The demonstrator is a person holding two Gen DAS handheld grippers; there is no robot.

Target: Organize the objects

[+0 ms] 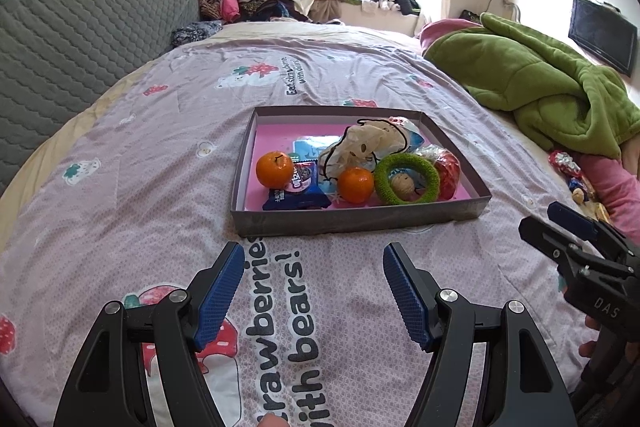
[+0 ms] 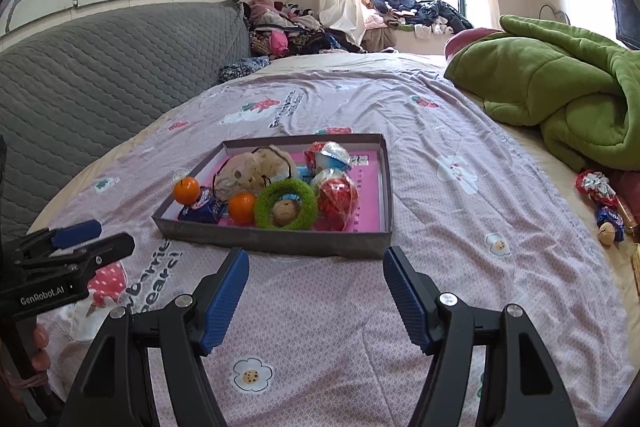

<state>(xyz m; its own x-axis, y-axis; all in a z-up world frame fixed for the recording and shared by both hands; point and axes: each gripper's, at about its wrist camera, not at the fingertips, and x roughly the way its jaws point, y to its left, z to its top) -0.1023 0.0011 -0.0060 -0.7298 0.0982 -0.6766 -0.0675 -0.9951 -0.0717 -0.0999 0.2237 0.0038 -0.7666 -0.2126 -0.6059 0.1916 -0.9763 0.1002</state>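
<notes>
Broadly, a bed (image 1: 132, 163) under a pink printed sheet fills both views, with a grey quilted headboard (image 1: 80, 39) to the left and a crumpled green blanket (image 1: 540, 83) to the right. Near the middle of the sheet sits a shallow grey box (image 1: 360, 217) with a pink floor. Inside it lie a beige soft toy (image 1: 370, 143), a fuzzy green ring (image 1: 408, 179) around a small ball, a red wrapped sweet (image 1: 448, 171), two oranges (image 1: 274, 169), and a blue snack packet (image 1: 298, 193) between them. A few wrapped sweets (image 2: 600, 199) lie loose on the bed below the blanket, well apart from the box. The left hand-held gripper (image 1: 314, 293) and the right hand-held gripper (image 2: 316, 293) both hover over bare sheet near the box, jaws spread wide and grasping nothing.
</notes>
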